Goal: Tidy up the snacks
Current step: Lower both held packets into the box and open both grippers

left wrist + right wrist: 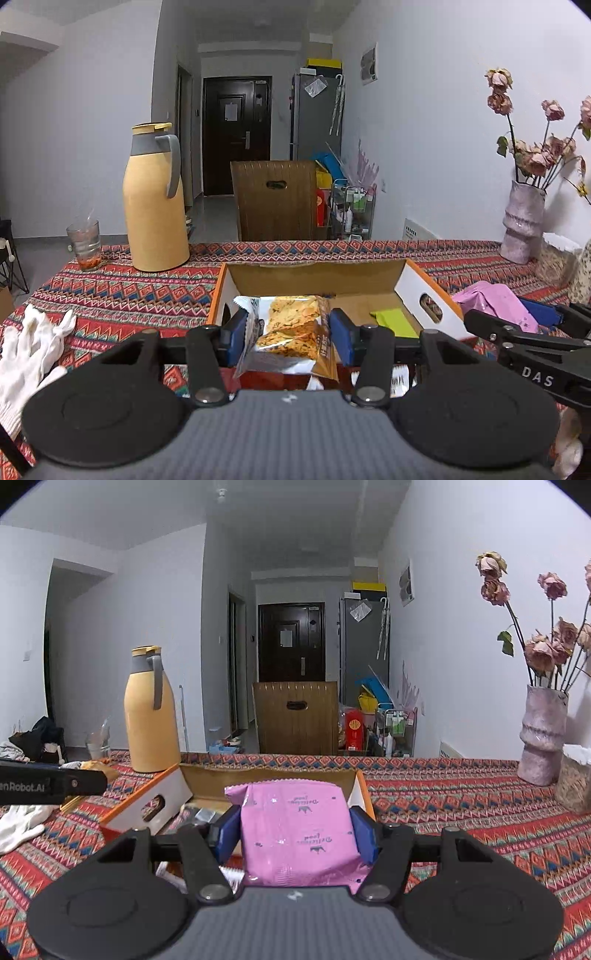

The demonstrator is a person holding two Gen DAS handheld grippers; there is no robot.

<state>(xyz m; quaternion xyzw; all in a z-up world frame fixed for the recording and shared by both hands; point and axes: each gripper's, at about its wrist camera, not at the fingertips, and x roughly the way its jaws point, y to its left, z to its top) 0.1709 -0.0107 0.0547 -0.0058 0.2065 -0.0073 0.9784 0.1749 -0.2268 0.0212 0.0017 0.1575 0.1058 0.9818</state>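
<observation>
We hold two snacks at once. The cracker pack point(291, 332) sits between the blue pads of our left gripper point(291, 338), clamped across its width, so its long axis runs forward along the fingers and its far end reaches over the near wall of the box point(424, 291). The pink pack point(295, 834) is pinched the same way in our right gripper point(295, 836), pads pressing on its two long sides, its sealed far edge pointing at the box ahead.

The box lies straight in front of both grippers, open at the top, with a green packet point(393, 321) already on its floor towards the right. From the left wrist view the cracker pack already overhangs the opening; from the right wrist view the pink pack hides much of the box, and we cannot tell whether it is over the floor or just short of the near wall. We judge the left hand the nearer of the two. The right gripper shows at the right edge of the left view, just beside the box's handle side, so the two hands are close together, and we should drop one pack at a time.

Around the box, on the patterned cloth point(461, 812): a yellow flask point(155, 206), a glass point(85, 243), a white glove point(29, 347) and a vase point(522, 221).
</observation>
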